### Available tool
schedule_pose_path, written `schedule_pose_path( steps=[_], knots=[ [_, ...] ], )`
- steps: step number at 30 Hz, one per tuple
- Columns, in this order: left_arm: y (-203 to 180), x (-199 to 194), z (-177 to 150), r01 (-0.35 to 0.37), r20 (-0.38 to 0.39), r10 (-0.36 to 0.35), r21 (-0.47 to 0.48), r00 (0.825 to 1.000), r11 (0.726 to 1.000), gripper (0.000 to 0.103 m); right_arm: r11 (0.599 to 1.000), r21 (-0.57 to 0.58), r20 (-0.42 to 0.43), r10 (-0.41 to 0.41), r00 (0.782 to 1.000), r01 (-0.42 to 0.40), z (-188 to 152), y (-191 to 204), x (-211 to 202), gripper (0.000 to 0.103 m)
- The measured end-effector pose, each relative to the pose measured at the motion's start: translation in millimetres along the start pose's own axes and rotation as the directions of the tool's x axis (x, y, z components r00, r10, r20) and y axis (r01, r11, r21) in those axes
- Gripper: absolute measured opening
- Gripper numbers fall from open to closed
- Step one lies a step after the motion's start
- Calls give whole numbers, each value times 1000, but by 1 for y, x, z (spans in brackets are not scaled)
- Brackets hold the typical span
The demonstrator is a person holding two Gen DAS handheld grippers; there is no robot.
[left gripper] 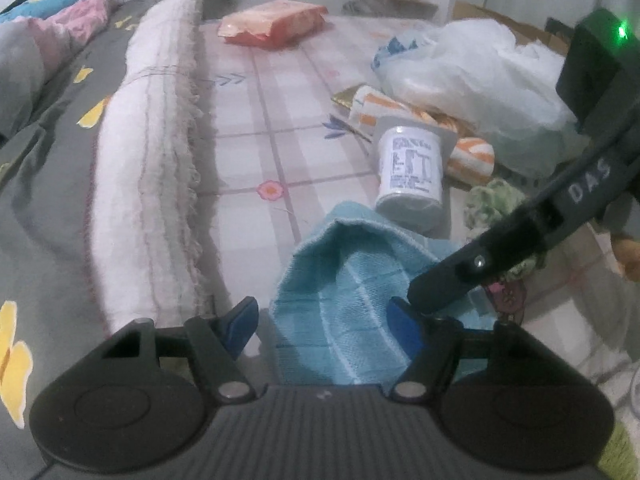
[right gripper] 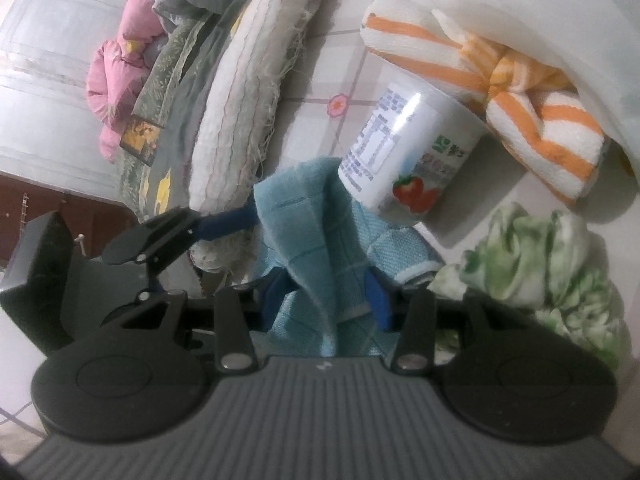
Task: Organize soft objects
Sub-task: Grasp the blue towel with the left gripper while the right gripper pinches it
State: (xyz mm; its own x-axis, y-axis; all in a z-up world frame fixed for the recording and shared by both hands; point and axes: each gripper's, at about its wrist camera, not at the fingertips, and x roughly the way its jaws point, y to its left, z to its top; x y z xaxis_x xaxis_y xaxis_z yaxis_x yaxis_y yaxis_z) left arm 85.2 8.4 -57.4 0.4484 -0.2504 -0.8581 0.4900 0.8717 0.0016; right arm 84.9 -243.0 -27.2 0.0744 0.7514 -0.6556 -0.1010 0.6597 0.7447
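A light blue checked towel (left gripper: 344,280) lies bunched on the pink plaid bed sheet (left gripper: 280,92). My left gripper (left gripper: 324,326) is open, its blue pads on either side of the towel's near edge. My right gripper (right gripper: 324,300) is shut on a fold of the same towel (right gripper: 316,240) and lifts it; its arm shows in the left wrist view (left gripper: 500,256) coming in from the right. The left gripper's finger (right gripper: 224,222) shows beside the towel in the right wrist view.
A white yogurt cup (left gripper: 412,168) lies just beyond the towel. An orange-striped towel (right gripper: 520,120), a green-white cloth (right gripper: 540,264), a white plastic bag (left gripper: 472,76) and an orange packet (left gripper: 276,22) lie around. A rolled white blanket (left gripper: 156,168) and grey quilt (left gripper: 40,160) lie left.
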Motion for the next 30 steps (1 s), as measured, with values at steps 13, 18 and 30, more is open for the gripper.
schedule_pose_path(
  steps=[13,18,30],
  knots=[
    [-11,3,-3,32,3,-32,12,999,999,50,997,54,52,50,997,-53,-12,-1,-31,54],
    [-18,-2,-6,15,18,-15,11,1000,1000,40,994,109,50,22,998,-28,-34,-7,-38,62],
    [-37,-4,-9,12,21,-12,17,1000,1000,38,980,192,128,20,992,-45,-46,-17,-22,75]
  ],
)
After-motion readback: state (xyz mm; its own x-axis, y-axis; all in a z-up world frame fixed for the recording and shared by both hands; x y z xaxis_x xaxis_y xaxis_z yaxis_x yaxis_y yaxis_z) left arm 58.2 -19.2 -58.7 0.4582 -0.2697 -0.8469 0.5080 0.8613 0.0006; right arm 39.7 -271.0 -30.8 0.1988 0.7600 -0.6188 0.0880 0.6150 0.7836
